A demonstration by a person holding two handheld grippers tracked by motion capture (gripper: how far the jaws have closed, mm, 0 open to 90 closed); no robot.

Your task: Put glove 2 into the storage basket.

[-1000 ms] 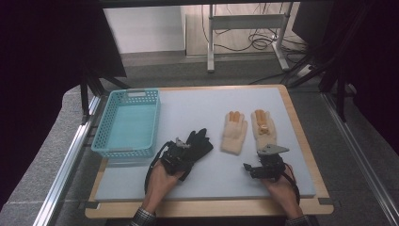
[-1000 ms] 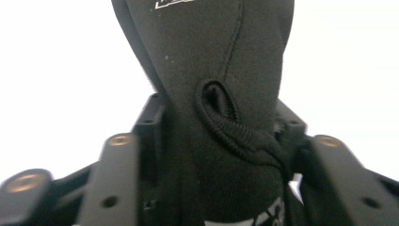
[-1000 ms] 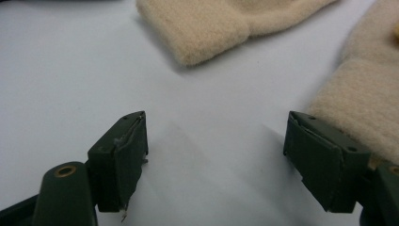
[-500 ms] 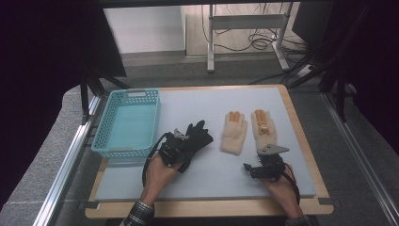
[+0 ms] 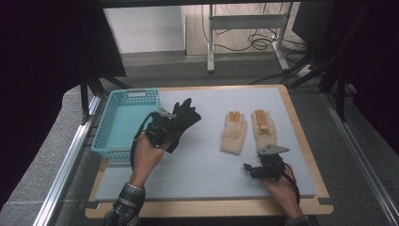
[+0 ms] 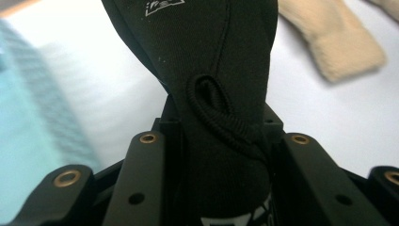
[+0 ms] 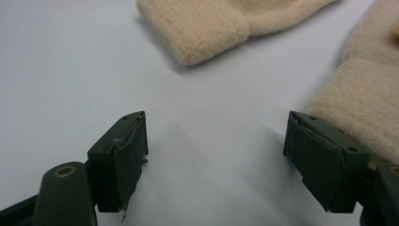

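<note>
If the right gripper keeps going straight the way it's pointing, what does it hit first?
Probably the cuff of the right-hand cream glove, which already lies beside one finger of the open right gripper. The other cream glove's cuff lies farther ahead, past bare mat.

A lab or workshop test bench: a wood-edged table with dark curtains on both sides, loose cables on the far floor under a metal stand.

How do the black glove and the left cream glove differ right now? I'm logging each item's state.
The black glove is clamped in the left gripper, raised beside the blue basket; the left cream glove lies flat and untouched on the mat. One is dark and smooth, the other pale and fuzzy. Both are single gloves.
</note>
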